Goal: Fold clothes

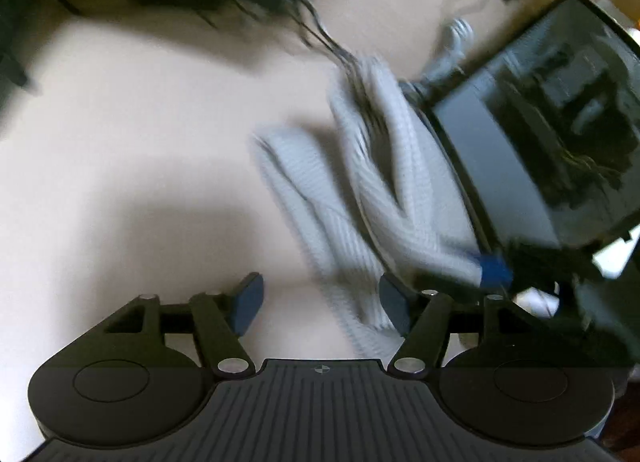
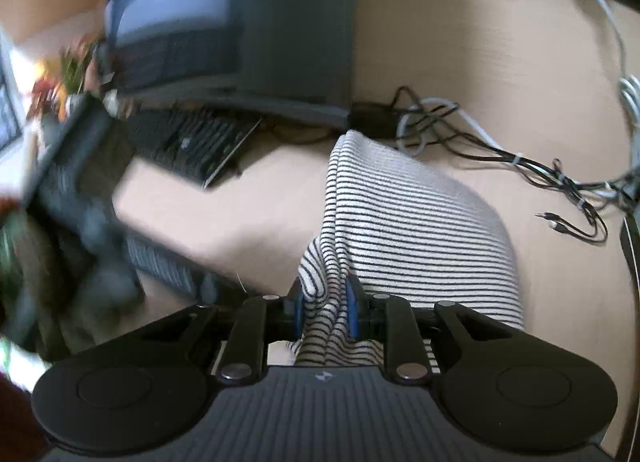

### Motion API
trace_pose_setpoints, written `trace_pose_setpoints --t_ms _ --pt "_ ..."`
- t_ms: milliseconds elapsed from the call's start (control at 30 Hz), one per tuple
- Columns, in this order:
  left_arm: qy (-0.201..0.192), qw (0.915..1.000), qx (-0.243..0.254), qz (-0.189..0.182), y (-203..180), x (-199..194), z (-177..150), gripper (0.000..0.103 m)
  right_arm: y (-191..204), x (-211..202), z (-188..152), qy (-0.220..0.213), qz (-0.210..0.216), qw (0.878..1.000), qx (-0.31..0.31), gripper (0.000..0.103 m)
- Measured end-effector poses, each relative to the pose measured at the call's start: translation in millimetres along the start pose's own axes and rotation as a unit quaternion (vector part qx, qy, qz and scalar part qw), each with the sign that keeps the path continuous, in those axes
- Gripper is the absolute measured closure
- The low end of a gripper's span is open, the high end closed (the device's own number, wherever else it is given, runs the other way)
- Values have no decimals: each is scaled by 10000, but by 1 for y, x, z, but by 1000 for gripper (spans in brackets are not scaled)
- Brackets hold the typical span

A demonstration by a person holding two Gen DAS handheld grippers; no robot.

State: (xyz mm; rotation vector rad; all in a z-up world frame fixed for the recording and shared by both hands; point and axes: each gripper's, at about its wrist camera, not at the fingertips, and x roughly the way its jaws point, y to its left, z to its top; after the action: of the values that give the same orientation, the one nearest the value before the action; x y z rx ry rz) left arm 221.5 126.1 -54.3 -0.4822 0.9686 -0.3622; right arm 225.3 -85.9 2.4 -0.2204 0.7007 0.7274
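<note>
A white garment with thin dark stripes point(image 2: 420, 230) lies bunched on the pale wooden table point(image 2: 480, 62). My right gripper point(image 2: 325, 308) is shut on a gathered fold of it, lifting the cloth near its edge. In the left wrist view the same garment point(image 1: 384, 190) shows blurred and hanging in folds, with the right gripper's blue pad point(image 1: 494, 272) gripping it at the right. My left gripper point(image 1: 322, 304) is open with its jaws wide apart, the cloth's lower end just beside its right finger point(image 1: 394, 304), nothing held.
A dark monitor point(image 2: 240, 22) and a black keyboard point(image 2: 192, 142) stand at the back left. A tangle of black and white cables point(image 2: 500, 150) lies at the back right. The monitor also shows at the right in the left wrist view point(image 1: 540, 134).
</note>
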Motion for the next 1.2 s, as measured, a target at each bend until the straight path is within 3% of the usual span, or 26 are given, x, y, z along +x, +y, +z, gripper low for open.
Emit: trace_pose_setpoints --t_ms 100,200,267,400,433,533,567,700,800,867,967,1000,1033,1067,1200 --pt "-548 9985 69 -21 -4 -36 19 34 21 12 -10 94 -118 9987 -485 80" --pt "-949 9939 443 -356 -35 -51 39 31 41 26 -11 156 -315 9947 -965 77" --pt "-888 9925 614 -572 -54 -38 49 28 49 29 -13 156 -416 9935 -1050 75" --pt "-193 9963 809 -204 -64 23 48 32 48 19 -15 46 -488 9948 -891 73" --pt "-21 9964 844 -54 -64 37 46 32 44 11 -15 -10 -437 9962 -747 69" --pt "-4 9952 977 109 -66 44 42 29 25 -29 -19 -328 -296 9989 -174 38" --pt "-1 9954 948 96 -66 45 42 28 18 -43 -22 -460 -333 9984 -18 32" --pt "59 9969 780 92 -64 53 42 24 -9 -63 -35 -662 -764 9937 480 30" --pt "140 9962 853 102 -72 58 46 20 -20 -37 -44 -310 -896 9930 707 30" --pt "197 9942 1057 82 -73 62 47 19 -18 -10 -53 104 -1052 9928 559 25" --pt "256 9910 1314 38 -74 66 47 17 -5 0 -52 208 -1211 9914 446 17" --pt "250 9908 1327 -29 -72 65 47 15 -9 2 -49 296 -1080 9915 656 15" --pt "224 9908 1334 -101 -70 64 46 15 -12 3 -46 384 -948 9910 866 4" --pt "197 9906 1341 -174 -67 64 46 15 -16 5 -43 484 -810 9898 1064 0" --pt "41 9928 1074 -528 -53 59 44 14 -26 18 -33 1007 -704 9842 1277 0"
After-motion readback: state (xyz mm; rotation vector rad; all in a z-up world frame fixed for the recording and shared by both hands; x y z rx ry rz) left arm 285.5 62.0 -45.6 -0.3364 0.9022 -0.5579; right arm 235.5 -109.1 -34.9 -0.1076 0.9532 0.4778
